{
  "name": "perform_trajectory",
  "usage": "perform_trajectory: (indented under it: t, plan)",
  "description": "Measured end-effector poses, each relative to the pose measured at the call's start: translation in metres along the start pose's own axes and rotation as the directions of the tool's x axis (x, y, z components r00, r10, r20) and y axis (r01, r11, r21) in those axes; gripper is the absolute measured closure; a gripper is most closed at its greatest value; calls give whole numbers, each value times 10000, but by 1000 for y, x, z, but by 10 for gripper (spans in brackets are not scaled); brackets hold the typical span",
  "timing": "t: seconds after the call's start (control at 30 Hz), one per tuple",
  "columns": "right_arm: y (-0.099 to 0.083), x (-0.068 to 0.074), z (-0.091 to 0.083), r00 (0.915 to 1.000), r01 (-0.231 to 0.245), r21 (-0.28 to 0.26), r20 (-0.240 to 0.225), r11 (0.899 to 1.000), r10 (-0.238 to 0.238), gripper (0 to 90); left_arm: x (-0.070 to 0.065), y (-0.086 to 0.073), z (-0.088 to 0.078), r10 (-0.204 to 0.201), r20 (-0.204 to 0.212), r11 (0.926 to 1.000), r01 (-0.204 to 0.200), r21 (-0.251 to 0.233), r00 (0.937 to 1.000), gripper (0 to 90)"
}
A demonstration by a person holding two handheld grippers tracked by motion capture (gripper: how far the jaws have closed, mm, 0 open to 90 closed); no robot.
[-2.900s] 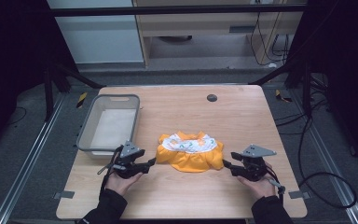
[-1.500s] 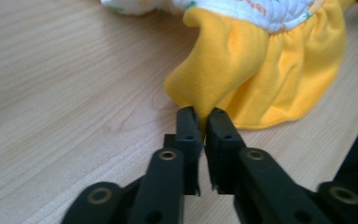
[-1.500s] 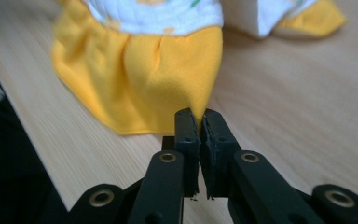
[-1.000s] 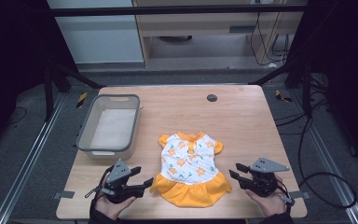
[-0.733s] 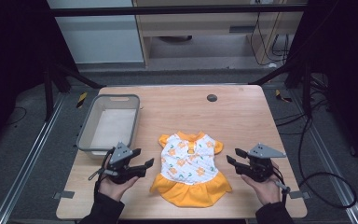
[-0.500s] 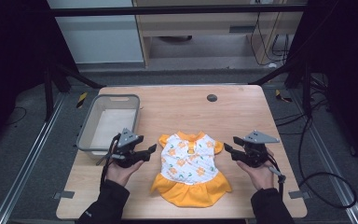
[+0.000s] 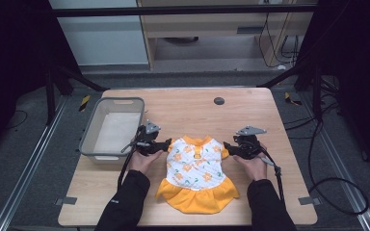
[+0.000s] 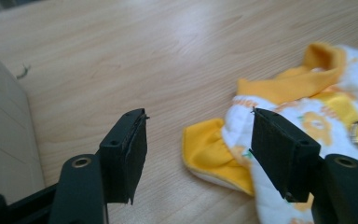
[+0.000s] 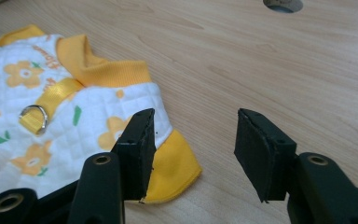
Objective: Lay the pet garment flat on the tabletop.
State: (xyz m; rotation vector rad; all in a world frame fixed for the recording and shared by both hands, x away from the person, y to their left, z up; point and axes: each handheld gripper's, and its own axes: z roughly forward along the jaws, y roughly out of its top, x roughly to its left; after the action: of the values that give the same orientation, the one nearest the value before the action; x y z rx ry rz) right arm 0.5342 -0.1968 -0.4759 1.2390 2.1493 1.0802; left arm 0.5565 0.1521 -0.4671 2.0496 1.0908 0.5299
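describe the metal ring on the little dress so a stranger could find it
Start at the wooden table, then the flowered dress lying flat between the two hand-held grippers. Below its yellow collar runs a short yellow strap; the metal ring hangs on it, the dress's only shiny part.

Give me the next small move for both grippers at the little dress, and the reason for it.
Probably ease each gripper inward and shut it on the nearest yellow sleeve. The left gripper and right gripper are both open, and each hovers at a sleeve of the dress, which lies spread flat on the table, gripped by neither.
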Motion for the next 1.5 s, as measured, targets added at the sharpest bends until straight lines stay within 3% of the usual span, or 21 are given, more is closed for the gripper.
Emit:
perform_trajectory:
  t: [0.07,0.13,0.3,0.43,0.53,0.77,0.93,0.97,1.0,1.03,1.07,1.13,1.17,1.2,1.23,1.33,1.37,1.4,1.43,1.47,1.5]
  plan:
    - [-2,-1,5,10000,71,180,5,9998,-71,486,0,-2,5,-47,-14,9999,47,126,10000,359]
    - [-4,-2,10,9998,181,344,-10,9992,-181,500,0,-8,19,22,1,9980,-22,631,10000,370]
    - [-10,0,21,9992,399,873,-40,9954,-397,534,-2,-14,26,33,121,9969,-43,792,9999,400]
    - [-12,2,24,9990,428,945,-139,9946,-417,582,-1,-18,26,75,203,9963,-93,854,9998,439]
    - [-12,5,25,9991,327,1005,-308,9944,-297,671,-6,-20,25,207,368,9978,-229,624,9991,563]
    - [-12,10,24,9984,301,1002,-496,9945,-252,846,-14,-17,24,109,540,9962,-156,861,9985,830]
    - [-10,10,20,9975,171,796,-693,9967,-116,869,-16,-17,18,277,407,9973,-305,674,9988,870]
    - [-7,9,15,9967,204,407,-792,9990,-171,870,-14,-15,11,239,413,9992,-252,323,9989,870]
    - [-7,9,15,9967,204,407,-792,9990,-171,870,-14,-15,11,239,413,9992,-252,323,9989,870]
    - [0,7,7,9958,182,-140,-890,9997,-194,872,-11,-7,0,179,417,9998,-174,-127,9990,870]
    - [0,7,7,9958,182,-140,-890,9997,-194,872,-11,-7,0,179,417,9998,-174,-127,9990,870]
    - [19,8,-6,9959,314,-1089,-810,9936,-404,871,-10,10,-15,411,359,9969,-386,-681,9985,870]
    - [19,8,-6,9959,314,-1089,-810,9936,-404,871,-10,10,-15,411,359,9969,-386,-681,9985,870]
    - [33,9,-12,9968,363,-1591,-647,9866,-471,871,-9,23,-22,517,247,9935,-489,-1028,9984,869]
    - [33,9,-12,9968,363,-1591,-647,9866,-471,871,-9,23,-22,517,247,9935,-489,-1028,9984,868]
    - [53,8,-13,9976,625,-2161,-162,9744,-676,865,-6,42,-23,544,-170,9884,-562,-1412,9984,855]
    - [59,8,-10,9977,662,-2335,49,9701,-669,855,-3,47,-21,352,-330,9894,-395,-1400,9988,855]
    - [68,7,0,9954,837,-2141,642,9732,-714,784,3,52,-13,35,-810,9910,-142,-1328,9967,691]
    - [70,7,3,9921,1000,-2006,950,9746,-823,734,6,53,-11,-124,-918,9928,13,-1197,9957,618]
    - [70,7,3,9921,1000,-2006,950,9746,-823,734,6,53,-11,-124,-918,9928,13,-1197,9957,571]
    - [70,8,7,9897,1075,-1893,1140,9760,-869,679,9,52,-11,-291,-833,9938,199,-1098,9961,534]
